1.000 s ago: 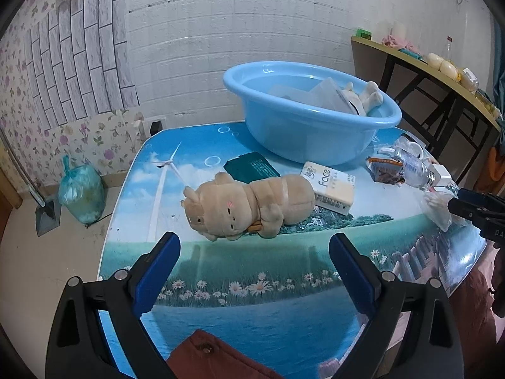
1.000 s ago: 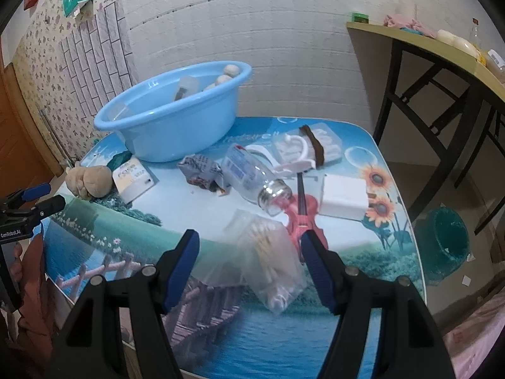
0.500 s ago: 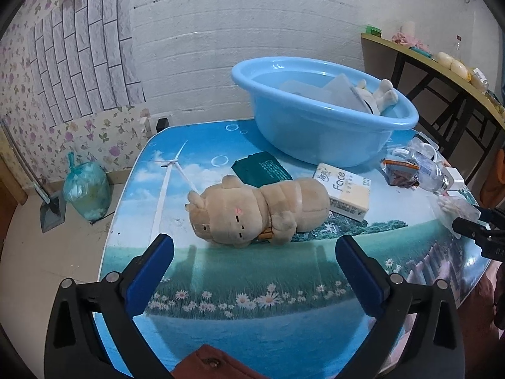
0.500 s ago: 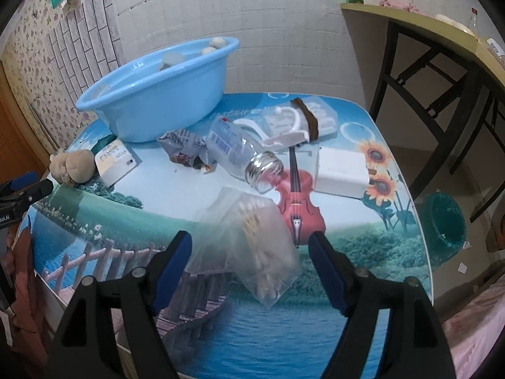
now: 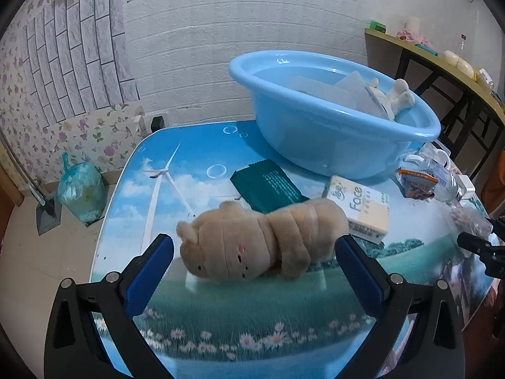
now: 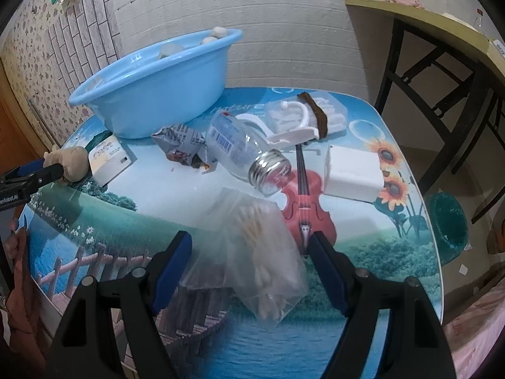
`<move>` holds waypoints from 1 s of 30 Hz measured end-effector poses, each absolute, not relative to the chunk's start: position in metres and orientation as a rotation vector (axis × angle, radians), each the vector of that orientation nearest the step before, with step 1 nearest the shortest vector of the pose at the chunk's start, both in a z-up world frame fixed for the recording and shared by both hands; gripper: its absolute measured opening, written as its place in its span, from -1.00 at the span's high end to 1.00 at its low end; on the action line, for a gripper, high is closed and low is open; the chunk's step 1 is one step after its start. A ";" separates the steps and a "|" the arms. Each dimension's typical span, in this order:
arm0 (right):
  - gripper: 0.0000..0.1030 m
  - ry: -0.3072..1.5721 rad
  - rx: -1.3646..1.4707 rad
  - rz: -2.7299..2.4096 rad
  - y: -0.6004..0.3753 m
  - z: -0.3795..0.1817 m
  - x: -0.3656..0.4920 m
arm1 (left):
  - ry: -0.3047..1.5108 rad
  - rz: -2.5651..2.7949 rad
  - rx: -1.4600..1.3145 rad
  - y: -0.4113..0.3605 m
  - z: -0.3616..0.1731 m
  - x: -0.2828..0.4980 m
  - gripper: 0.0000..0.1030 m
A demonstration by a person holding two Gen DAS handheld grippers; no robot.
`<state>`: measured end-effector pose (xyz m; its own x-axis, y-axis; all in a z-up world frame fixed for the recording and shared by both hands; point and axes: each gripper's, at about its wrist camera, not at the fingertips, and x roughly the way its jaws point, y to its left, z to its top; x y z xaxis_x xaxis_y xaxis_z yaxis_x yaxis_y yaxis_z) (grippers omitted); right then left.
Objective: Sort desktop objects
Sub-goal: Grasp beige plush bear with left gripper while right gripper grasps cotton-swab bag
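Note:
A tan plush toy [image 5: 262, 243] lies on the picture-printed table [image 5: 221, 322], between the open fingers of my left gripper [image 5: 254, 252]; the pads do not touch it. Behind it lie a dark green packet [image 5: 266, 186] and a "Face" tissue pack [image 5: 359, 211]. The blue basin [image 5: 331, 126] holds a plush and clear items. My right gripper [image 6: 251, 248] is open around a clear bag of cotton swabs [image 6: 255, 252] on the table. The plush also shows at the left of the right wrist view [image 6: 71, 162].
Beyond the bag lie a clear bottle with a metal cap [image 6: 246, 151], a crumpled snack wrapper [image 6: 181, 145], a white box [image 6: 352, 173], a white plastic hanger on a clear packet [image 6: 293, 120]. A wooden side table [image 6: 435, 41] stands right. A rubbish bag [image 5: 80, 189] sits on the floor.
Both grippers have moved forward and down. The left one now has the plush between its fingers; the right one has the cotton swab bag between its fingers. Nothing is gripped.

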<state>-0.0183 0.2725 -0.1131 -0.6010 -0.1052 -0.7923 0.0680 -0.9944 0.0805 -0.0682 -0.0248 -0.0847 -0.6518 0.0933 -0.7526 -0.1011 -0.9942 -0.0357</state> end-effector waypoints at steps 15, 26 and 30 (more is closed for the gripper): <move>-0.44 -0.047 1.336 -2.728 0.267 -0.116 -0.023 | -0.014 2.698 -1.202 -0.026 -0.091 -0.074 -0.97; -0.07 -0.078 1.310 -2.700 0.264 -0.109 -0.019 | -0.036 2.679 -1.174 -0.042 -0.084 -0.056 -0.38; -0.07 -0.079 1.285 -2.705 0.262 -0.104 -0.016 | -0.015 2.663 -1.165 -0.039 -0.082 -0.046 -0.38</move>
<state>-0.0155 0.2622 -0.1042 -0.6231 -0.1539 -0.7669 0.1090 -0.9880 0.1098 -0.0460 -0.0392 -0.0815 -0.6557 0.2174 -0.7231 -0.2093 -0.9725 -0.1026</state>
